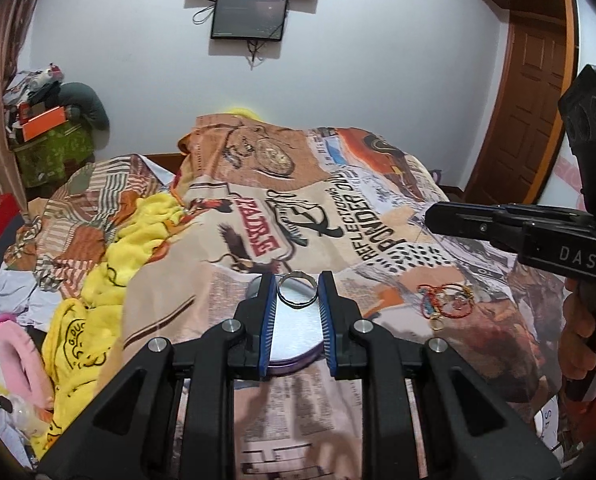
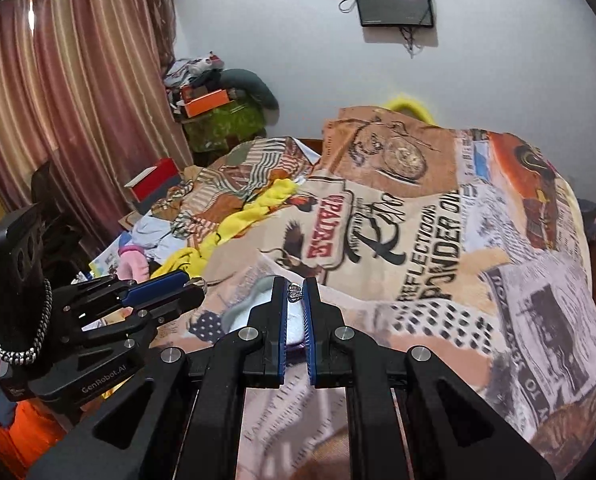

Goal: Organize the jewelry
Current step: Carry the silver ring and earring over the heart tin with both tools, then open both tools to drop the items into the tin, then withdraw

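Between the blue pads of your left claw [image 1: 297, 294] sits a plain silver ring [image 1: 296, 290], pinched at the fingertips and standing nearly upright, its opening facing you. Directly beneath that claw lies a round silver tin lid [image 1: 296, 334] with a purple rim, resting flat on the printed bedspread [image 1: 218, 292]. The ring is above the lid's far half; whether it touches the metal you cannot tell.

Your right claw [image 2: 296, 294] is drawn narrow around a small ornate silver ring [image 2: 295, 293], held at the very tips of the pads. Below it, in the right wrist view, the same pale lid [image 2: 244, 314] shows blurred against the bedspread. From the left wrist view, the right claw comes in from the right edge as a black bar, well above the fabric.

Just right of the lid, near but apart from it, a little heap of jewelry [image 1: 445, 300] lies on the bedspread: red and blue thread bracelets tangled with gold-coloured pieces. A gold ring [image 1: 437, 323] lies at its near edge.

Further left, a yellow fleece blanket [image 1: 98, 280] is bunched beside the bedspread, with a pink plush item [image 1: 14, 344] at the bed's left edge.

Beyond the bed, a red box [image 2: 154, 182] sits by the striped curtain [image 2: 58, 80], an orange box [image 2: 206, 106] tops a cluttered pile in the corner, and two dark screens [image 1: 250, 16] hang on the white wall. A wooden door [image 1: 529, 100] stands at the far right.
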Demonstrator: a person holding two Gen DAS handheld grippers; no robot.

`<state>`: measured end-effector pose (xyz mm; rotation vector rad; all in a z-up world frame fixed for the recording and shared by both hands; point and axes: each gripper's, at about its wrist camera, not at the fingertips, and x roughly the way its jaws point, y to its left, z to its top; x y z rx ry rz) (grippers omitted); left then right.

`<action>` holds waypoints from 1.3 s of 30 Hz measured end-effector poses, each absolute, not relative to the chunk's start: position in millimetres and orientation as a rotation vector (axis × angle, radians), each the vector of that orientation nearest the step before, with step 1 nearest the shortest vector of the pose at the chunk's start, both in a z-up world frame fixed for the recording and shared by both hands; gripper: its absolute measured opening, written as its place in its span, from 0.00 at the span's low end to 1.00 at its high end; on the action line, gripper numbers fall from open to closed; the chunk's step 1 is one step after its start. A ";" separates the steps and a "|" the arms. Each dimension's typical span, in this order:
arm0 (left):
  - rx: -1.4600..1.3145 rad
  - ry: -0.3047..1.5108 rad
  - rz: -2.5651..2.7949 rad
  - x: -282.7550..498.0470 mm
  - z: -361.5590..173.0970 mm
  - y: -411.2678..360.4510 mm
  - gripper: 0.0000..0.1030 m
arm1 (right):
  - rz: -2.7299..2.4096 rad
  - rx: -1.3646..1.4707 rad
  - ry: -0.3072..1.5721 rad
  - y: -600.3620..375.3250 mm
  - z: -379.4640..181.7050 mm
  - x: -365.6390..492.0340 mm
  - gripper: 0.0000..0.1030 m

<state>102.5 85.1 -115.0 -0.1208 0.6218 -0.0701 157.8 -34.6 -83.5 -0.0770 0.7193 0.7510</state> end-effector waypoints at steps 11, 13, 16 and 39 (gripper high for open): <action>-0.148 0.693 -0.042 115.1 -147.2 106.0 0.20 | 0.766 -0.144 0.783 7.8 -106.1 170.3 0.07; -0.154 0.709 -0.048 118.2 -153.9 106.6 0.20 | 0.772 -0.157 0.804 12.1 -111.0 172.2 0.07; -0.160 0.740 -0.059 124.3 -165.6 105.4 0.20 | 0.779 -0.191 0.839 23.0 -122.2 176.0 0.07; -0.178 0.811 -0.092 143.0 -194.1 106.0 0.20 | 0.756 -0.270 0.971 46.5 -163.1 192.6 0.07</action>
